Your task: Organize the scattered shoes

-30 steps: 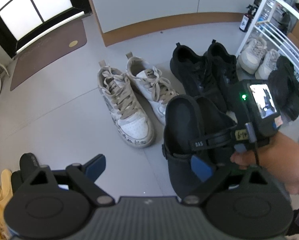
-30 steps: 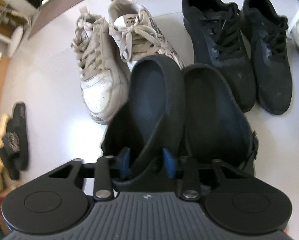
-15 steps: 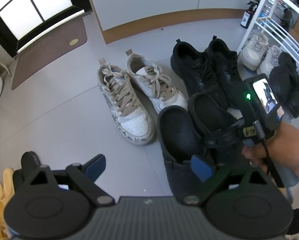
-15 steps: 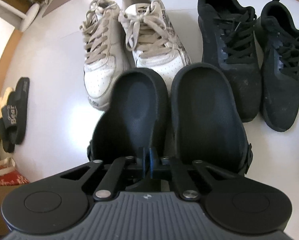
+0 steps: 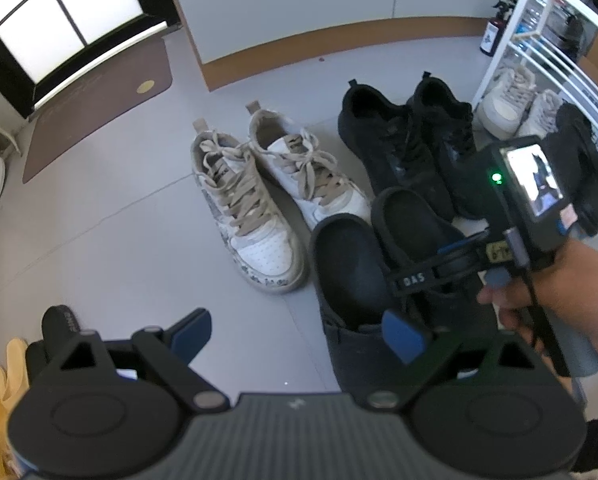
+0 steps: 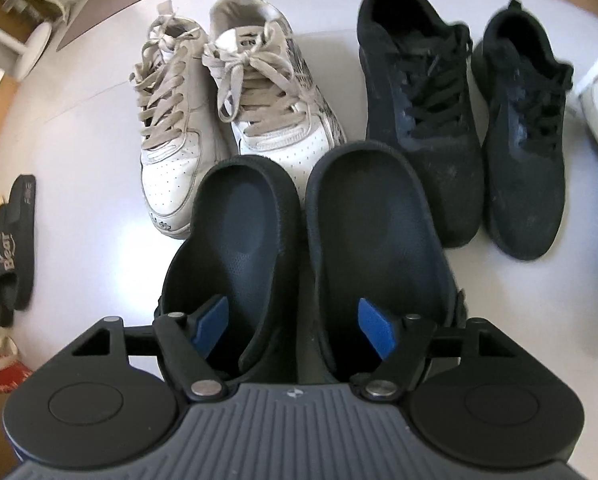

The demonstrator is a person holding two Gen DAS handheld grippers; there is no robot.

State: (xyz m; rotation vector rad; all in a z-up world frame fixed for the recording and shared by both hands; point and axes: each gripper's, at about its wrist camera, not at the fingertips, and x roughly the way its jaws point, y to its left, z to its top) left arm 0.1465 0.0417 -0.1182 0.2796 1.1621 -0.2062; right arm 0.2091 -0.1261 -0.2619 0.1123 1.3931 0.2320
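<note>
Two black clogs (image 6: pixel 239 240) (image 6: pixel 379 232) stand side by side on the grey floor, heels away from me. My right gripper (image 6: pixel 293 322) hangs over their toe ends with its jaws opening. One blue pad dips into each clog. The clogs' inner walls stand between the pads, which do not press on them. In the left wrist view a hand (image 5: pixel 559 292) holds that gripper over the clogs (image 5: pixel 347 264). My left gripper (image 5: pixel 297 332) is open and holds nothing, above bare floor left of the clogs.
White sneakers (image 6: pixel 171 128) and black lace-up sneakers (image 6: pixel 423 120) stand in pairs just beyond the clogs. Dark slippers (image 6: pixel 7 248) lie far left. A white shoe rack (image 5: pixel 539 40) with shoes stands on the right, and a brown doormat (image 5: pixel 99 92) lies by the door.
The right gripper, earlier pinching the clogs' inner walls together, set the tilted pair flat on the floor and then spread its jaws. The clogs now stand slightly apart. The left gripper stayed put.
</note>
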